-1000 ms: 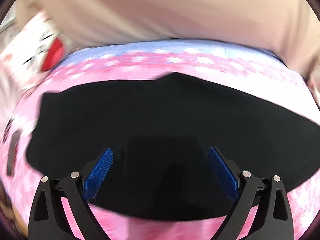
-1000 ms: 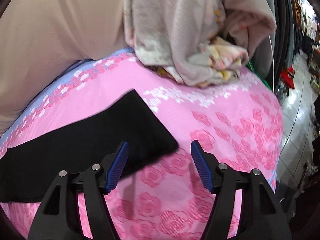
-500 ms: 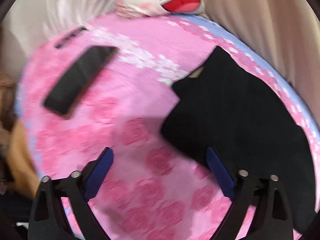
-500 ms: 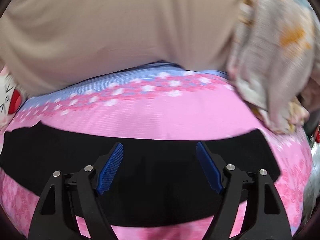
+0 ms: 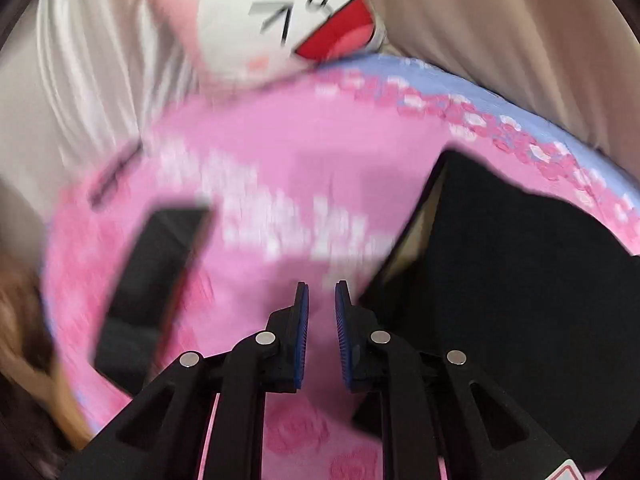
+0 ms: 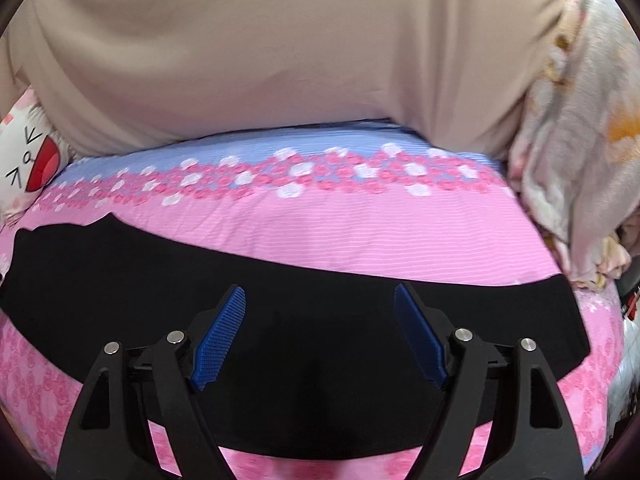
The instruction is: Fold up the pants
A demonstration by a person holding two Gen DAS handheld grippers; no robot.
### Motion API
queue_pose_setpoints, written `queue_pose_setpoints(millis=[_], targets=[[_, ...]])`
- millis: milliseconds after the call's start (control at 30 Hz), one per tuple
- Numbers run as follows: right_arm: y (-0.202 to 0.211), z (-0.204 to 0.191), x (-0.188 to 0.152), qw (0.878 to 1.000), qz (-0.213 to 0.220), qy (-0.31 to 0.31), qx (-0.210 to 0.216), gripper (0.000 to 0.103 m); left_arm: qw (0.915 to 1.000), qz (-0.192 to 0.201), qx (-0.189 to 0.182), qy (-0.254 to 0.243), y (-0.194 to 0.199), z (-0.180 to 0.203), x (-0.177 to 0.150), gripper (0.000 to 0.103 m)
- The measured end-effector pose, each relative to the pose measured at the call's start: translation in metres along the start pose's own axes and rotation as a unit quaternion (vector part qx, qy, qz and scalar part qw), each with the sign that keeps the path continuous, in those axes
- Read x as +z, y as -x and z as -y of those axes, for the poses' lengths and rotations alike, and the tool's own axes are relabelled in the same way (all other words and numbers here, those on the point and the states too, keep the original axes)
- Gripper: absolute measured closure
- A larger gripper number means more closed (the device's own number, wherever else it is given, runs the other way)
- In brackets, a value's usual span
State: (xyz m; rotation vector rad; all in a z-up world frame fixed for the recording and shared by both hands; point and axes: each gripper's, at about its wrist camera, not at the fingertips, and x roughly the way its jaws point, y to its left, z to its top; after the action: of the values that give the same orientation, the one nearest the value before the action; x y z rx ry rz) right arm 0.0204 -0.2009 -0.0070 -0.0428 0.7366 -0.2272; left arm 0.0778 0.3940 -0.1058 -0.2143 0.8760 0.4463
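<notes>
Lying flat on the pink bed (image 6: 360, 232), black pants (image 6: 320, 344) sit under the wide-apart right hand-held gripper (image 6: 320, 300); left hand-held gripper (image 5: 321, 292) closing on nothing

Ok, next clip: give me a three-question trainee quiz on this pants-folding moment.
1. True or false: the black pants lie spread flat on the pink bedsheet.
2. What lies between the pads of the left gripper? A) pants fabric B) nothing, only sheet beyond C) the phone
3. Fill in: left of the pants in the left wrist view lies a dark ____.

Key: 1 true; 2 B, its jaws are closing with nothing between them; 3 phone. The right gripper is open over the pants.
</notes>
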Motion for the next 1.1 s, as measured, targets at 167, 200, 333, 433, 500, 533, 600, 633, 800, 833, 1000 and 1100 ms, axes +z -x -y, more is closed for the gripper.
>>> queue_pose_setpoints(millis=[167, 200, 333, 433, 500, 533, 600, 633, 800, 833, 1000, 1100], targets=[[-0.019, -0.092, 0.026, 0.988, -0.006, 0.102, 0.115, 0.028, 0.9988, 0.04, 0.014, 0.024, 0.033, -0.019, -0.012, 0.057], [-0.024, -0.121, 0.034, 0.98, -0.004, 0.13, 0.148, 0.028, 0.9985, 0.049, 0.012, 0.022, 0.042, -0.017, -0.013, 0.053], [-0.05, -0.244, 0.048, 0.935, -0.013, 0.234, 0.267, 0.028, 0.9967, 0.073, -0.032, -0.012, 0.06, 0.008, 0.001, 0.032], [-0.077, -0.344, 0.032, 0.882, -0.075, 0.296, 0.358, 0.033, 0.9966, 0.063, -0.033, -0.041, 0.056, 0.031, -0.001, 0.032], [-0.088, -0.386, 0.025, 0.857, -0.108, 0.311, 0.396, 0.045, 0.9958, 0.064, -0.044, -0.05, 0.055, 0.04, -0.002, 0.032], [-0.095, -0.405, 0.023, 0.849, -0.116, 0.322, 0.403, 0.045, 0.9957, 0.065, -0.042, -0.051, 0.052, 0.041, -0.003, 0.032], [-0.111, -0.442, 0.024, 0.853, -0.104, 0.347, 0.376, 0.047, 0.9959, 0.063, -0.04, -0.051, 0.048, 0.043, -0.002, 0.032], [-0.125, -0.457, 0.026, 0.857, -0.105, 0.355, 0.358, 0.05, 0.9961, 0.06, -0.039, -0.051, 0.045, 0.043, -0.002, 0.032], [-0.168, -0.48, 0.053, 0.884, -0.101, 0.312, 0.333, 0.046, 0.9963, 0.061, 0.003, -0.059, 0.035, 0.038, -0.004, 0.032], [-0.166, -0.477, 0.058, 0.888, -0.095, 0.306, 0.329, 0.048, 0.9966, 0.058, 0.005, -0.058, 0.033, 0.035, -0.005, 0.032], [-0.125, -0.484, 0.052, 0.855, -0.075, 0.326, 0.396, 0.048, 0.9978, 0.047, 0.002, -0.048, 0.029, 0.024, -0.011, 0.032], [-0.145, -0.523, 0.034, 0.855, -0.071, 0.38, 0.346, 0.037, 0.9981, 0.039, 0.001, -0.049, 0.024, 0.03, -0.013, 0.032]])
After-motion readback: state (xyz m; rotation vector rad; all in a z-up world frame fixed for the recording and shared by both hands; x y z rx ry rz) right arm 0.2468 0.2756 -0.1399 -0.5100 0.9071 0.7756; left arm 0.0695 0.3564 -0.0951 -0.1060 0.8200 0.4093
